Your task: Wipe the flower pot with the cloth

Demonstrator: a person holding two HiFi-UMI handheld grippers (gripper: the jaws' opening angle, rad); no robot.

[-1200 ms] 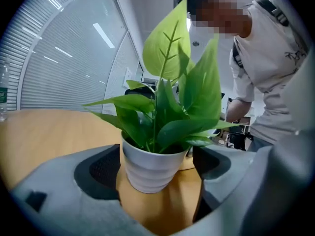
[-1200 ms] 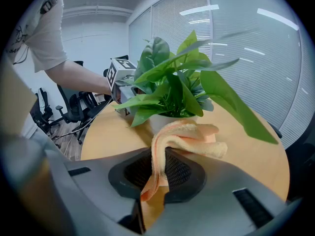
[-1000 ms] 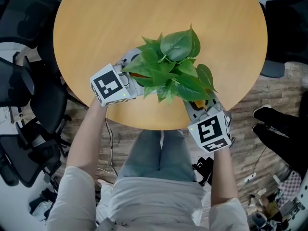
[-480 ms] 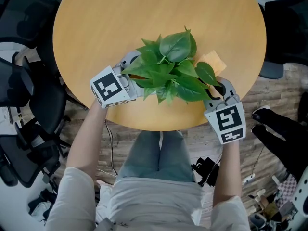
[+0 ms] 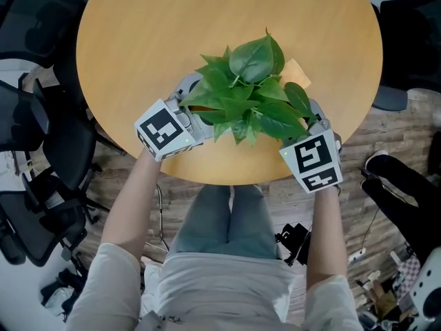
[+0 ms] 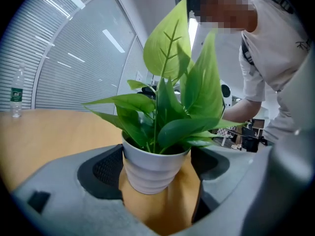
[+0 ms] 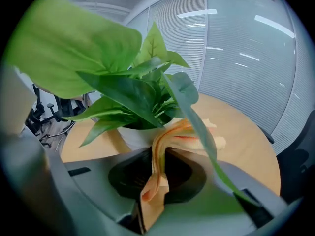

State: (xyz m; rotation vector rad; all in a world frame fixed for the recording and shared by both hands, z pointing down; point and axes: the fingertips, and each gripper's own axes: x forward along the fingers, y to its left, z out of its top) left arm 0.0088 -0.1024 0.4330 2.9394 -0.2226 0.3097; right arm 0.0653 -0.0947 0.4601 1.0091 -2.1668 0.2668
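A white ribbed flower pot with broad green leaves stands on the round wooden table near its front edge. My left gripper comes in from the left, its pads pressing both sides of the pot. From the right, my right gripper is shut on a folded orange cloth. The cloth drapes forward against the pot's side. In the head view the leaves hide the pot, and a corner of the cloth shows beyond them.
Black office chairs stand left of the table and another chair at the right. A water bottle stands at the table's far side in the left gripper view. The table's front edge lies just under both grippers.
My right gripper has swung from the front of the plant round to its right side, carrying the cloth, which now shows beyond the leaves. The left gripper has kept still on the pot.
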